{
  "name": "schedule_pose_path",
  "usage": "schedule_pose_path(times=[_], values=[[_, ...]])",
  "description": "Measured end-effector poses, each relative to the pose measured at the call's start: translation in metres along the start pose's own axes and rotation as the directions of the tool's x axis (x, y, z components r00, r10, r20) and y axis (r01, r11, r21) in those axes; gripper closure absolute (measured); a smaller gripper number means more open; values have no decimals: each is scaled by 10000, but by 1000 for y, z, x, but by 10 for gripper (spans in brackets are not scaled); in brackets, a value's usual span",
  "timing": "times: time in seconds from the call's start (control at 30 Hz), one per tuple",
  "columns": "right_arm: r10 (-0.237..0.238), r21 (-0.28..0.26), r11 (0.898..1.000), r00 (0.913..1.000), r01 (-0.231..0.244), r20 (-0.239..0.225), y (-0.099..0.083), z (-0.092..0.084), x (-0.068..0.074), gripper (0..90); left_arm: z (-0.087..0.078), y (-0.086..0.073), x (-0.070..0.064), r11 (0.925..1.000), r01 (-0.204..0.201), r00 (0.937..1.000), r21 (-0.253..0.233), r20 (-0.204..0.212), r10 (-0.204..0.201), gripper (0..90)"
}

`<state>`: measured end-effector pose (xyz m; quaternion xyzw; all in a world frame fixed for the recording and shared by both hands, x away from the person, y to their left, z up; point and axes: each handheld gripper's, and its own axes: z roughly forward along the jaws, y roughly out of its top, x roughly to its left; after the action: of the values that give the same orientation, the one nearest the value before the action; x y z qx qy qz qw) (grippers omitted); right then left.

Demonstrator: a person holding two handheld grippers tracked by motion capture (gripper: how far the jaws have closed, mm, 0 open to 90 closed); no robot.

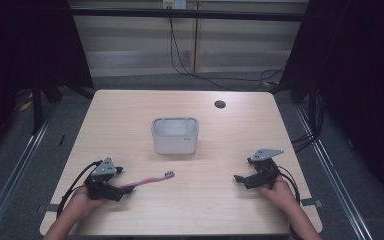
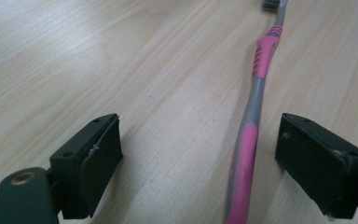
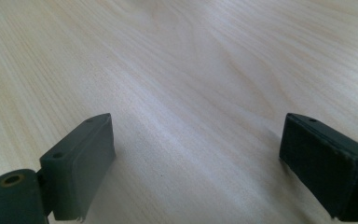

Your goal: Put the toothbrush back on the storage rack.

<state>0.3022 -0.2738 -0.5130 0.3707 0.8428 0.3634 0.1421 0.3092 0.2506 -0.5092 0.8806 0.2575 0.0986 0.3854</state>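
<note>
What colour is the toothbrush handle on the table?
Pink and grey, with pink ribbed grips on the toothbrush; the left gripper view shows it best.

The high view is dim and soft; the table (image 1: pixel 130 115) is the one lit patch, evenly lit from above, while both sides fall into near-black; shadows there are faint and short, and fine detail is grainy. The gripper views are brighter; a pale sheen lies across the wood far from the jaws; each jaw casts a soft shadow at its base; the near jaws look blurred at the bottom corners; the toothbrush (image 2: pixel 256 93) is fairly sharp mid-handle, its far head soft and cut by the frame.
</note>
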Motion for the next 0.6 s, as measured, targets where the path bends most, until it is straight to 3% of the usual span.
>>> schedule_pose_path(times=[0.2,0.4,0.6], values=[[14,2,10000,10000,-14,28,0,0,0,96,-1,0,1,9999,-105,9999,57,-54,105,140],[19,-4,10000,10000,-19,40,0,0,0,96,-1,-1,-1,9999,123,9997,-11,-202,-123,138],[27,-3,10000,10000,-27,45,0,0,0,96,-3,1,-2,9996,185,9994,234,-289,-178,157]])
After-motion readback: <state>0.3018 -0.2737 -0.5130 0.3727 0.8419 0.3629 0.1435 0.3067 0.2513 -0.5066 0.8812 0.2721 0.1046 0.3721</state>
